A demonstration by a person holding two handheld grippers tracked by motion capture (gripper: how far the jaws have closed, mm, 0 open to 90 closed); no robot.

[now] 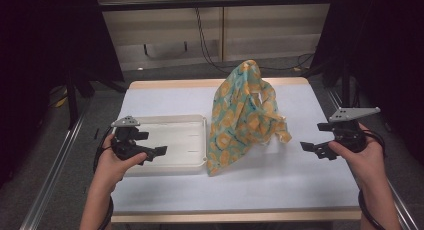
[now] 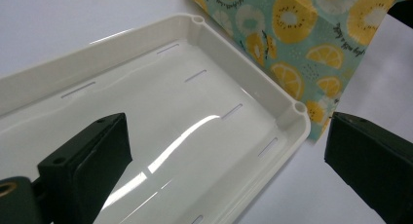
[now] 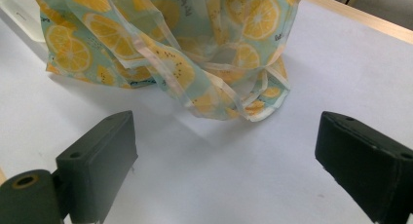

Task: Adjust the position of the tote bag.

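Holding both grippers apart at the near sides of the table (image 1: 165, 190), we note the following. Left gripper (image 1: 152, 151): jaws stand wide, nothing between them. In the left gripper view, the white plastic tray (image 2: 253, 83) lies under and ahead of the jaws; one jaw sits over the tray's floor, the other beyond the tray's corner, over the white table surface. Past the tray's far rim we see the fruit-print bag (image 2: 292, 34), touching or just beside that rim; we cannot tell which.

Right gripper (image 1: 312, 149): jaws also wide, gripping nothing. In the right gripper view, the bag (image 3: 185, 53) stands crumpled ahead of the jaws, its pale handles (image 3: 229, 95) drooping toward the gap between them, with bare table between bag and jaw tips. In the high view, the bag (image 1: 242, 115) stands upright between the two grippers, closer to the tray (image 1: 197, 162) than to the right gripper.
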